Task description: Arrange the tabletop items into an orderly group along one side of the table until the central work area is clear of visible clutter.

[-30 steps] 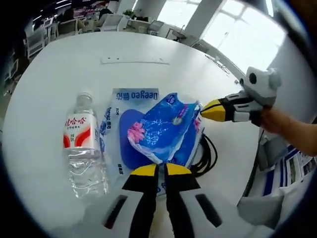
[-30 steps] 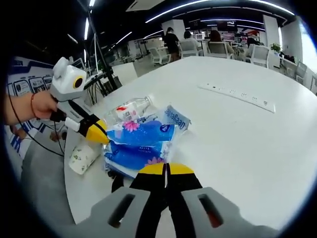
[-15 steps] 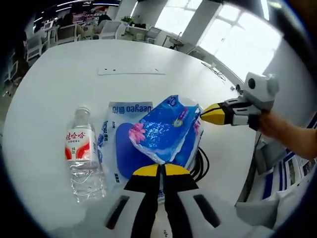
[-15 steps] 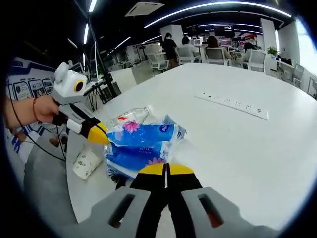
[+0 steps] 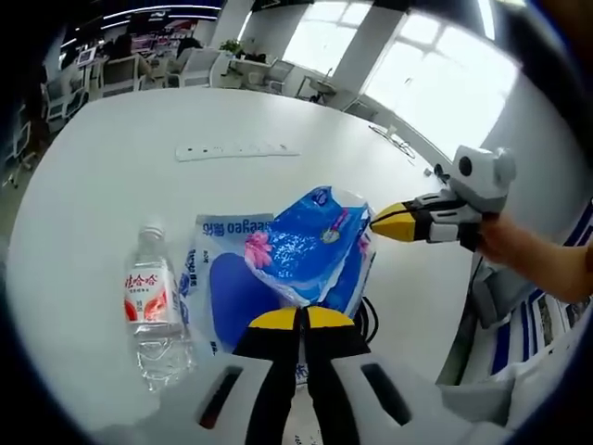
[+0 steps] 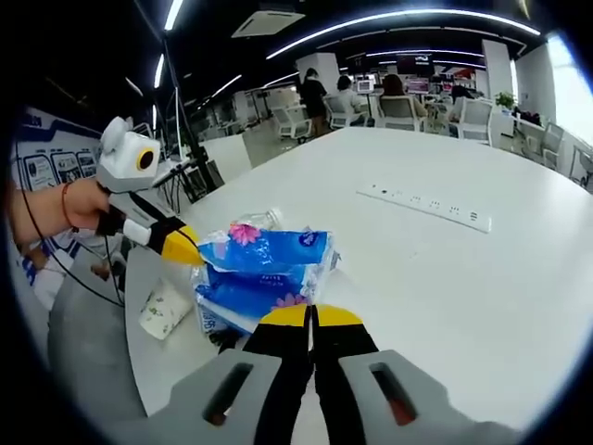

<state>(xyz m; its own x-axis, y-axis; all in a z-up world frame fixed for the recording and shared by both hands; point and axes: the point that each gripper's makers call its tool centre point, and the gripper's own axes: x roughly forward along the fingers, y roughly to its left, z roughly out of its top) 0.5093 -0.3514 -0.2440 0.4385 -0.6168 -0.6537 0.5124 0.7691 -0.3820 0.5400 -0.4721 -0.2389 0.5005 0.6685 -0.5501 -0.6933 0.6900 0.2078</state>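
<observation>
1. Currently, in the left gripper view, the left gripper point(image 5: 298, 318) has its yellow-tipped jaws pressed together on the near edge of the blue tissue pack point(image 5: 310, 248), which is raised off the white table point(image 5: 111, 176)
2. Directly ahead of and beneath the raised pack lies a flat blue-and-white packet point(image 5: 222, 278), resting on the table
3. Left of the left gripper, a clear water bottle point(image 5: 153, 311) with a red-and-white label lies on its side, just beside the flat packet
4. Right of the left gripper's jaws, a black cable point(image 5: 368, 318) shows at the edge of the packs
5. Beyond the packs, a white power strip point(image 5: 236, 149) lies flat, well apart from them
6. The right gripper point(image 5: 387, 221) enters from the right, its yellow tip closed on the far corner of the tissue pack
7. In the right gripper view, the right gripper point(image 6: 311, 318) has its jaws shut at the pack's near edge, and the left gripper point(image 6: 185, 250) holds the opposite corner
8. Left of the right gripper, a patterned paper roll point(image 6: 165, 309) lies on the table near its edge
</observation>
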